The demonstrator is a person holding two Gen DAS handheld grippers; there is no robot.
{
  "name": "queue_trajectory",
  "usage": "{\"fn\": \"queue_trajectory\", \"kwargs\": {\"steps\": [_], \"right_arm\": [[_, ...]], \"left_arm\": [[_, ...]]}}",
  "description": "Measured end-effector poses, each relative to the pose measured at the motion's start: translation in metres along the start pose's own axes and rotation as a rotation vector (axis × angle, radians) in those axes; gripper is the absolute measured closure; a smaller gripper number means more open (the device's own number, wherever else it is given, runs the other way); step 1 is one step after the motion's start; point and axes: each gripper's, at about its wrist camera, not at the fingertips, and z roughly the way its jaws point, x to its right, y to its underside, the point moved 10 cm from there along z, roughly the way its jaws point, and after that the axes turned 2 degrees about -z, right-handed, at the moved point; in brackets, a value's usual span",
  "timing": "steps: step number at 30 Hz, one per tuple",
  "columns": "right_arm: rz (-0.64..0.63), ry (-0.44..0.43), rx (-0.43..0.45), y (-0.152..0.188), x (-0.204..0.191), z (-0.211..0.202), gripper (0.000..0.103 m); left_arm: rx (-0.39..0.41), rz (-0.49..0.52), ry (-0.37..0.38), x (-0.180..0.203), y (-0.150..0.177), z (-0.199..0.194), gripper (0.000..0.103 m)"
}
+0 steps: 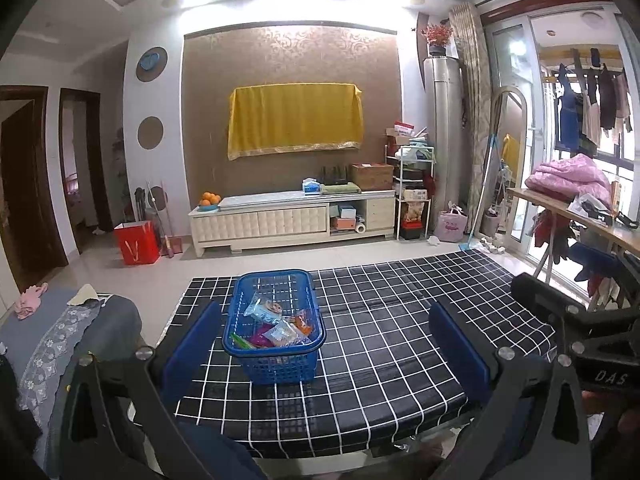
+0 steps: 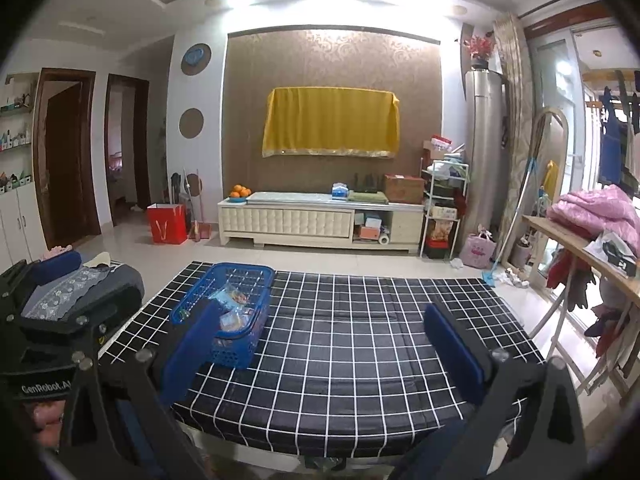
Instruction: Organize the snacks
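The left wrist view looks down into the blue basket (image 1: 276, 328) and shows its contents plainly: several snack packets (image 1: 280, 326) piled on the floor of it, their number not countable because they overlap. The right wrist view shows the same basket (image 2: 236, 280) from the side, partly behind that gripper's own left finger, and only a few packets (image 2: 236, 312) show through the mesh. Only the left view catches the other tool's black body at its right edge; only the right view shows a wall shelf of small items far to its left.

The left gripper (image 1: 326, 344) has its two blue pads spread wide and holds nothing; the basket sits just ahead, near its left finger. The right gripper (image 2: 324, 348) is likewise spread wide and bare, with the basket ahead and to its left.

One basket stands on the black checked tablecloth (image 2: 360, 340), close to the table's far left corner. Ahead of and to the right of both grippers the cloth lies bare up to its far and right edges. The near edge of the table runs just under both pairs of fingers. A grey cushioned seat (image 1: 80, 320) lies beside the table, left of the left gripper.
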Motion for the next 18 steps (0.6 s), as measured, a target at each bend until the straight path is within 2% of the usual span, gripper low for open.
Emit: {"fn": "queue_trajectory", "kwargs": {"steps": [18], "right_arm": [[0.001,-0.002,-0.022,-0.0024,0.0008,0.0013,0.0]], "left_arm": [[-0.032,-0.011,0.009,-0.0009,0.0044,0.0043,0.001]]}}
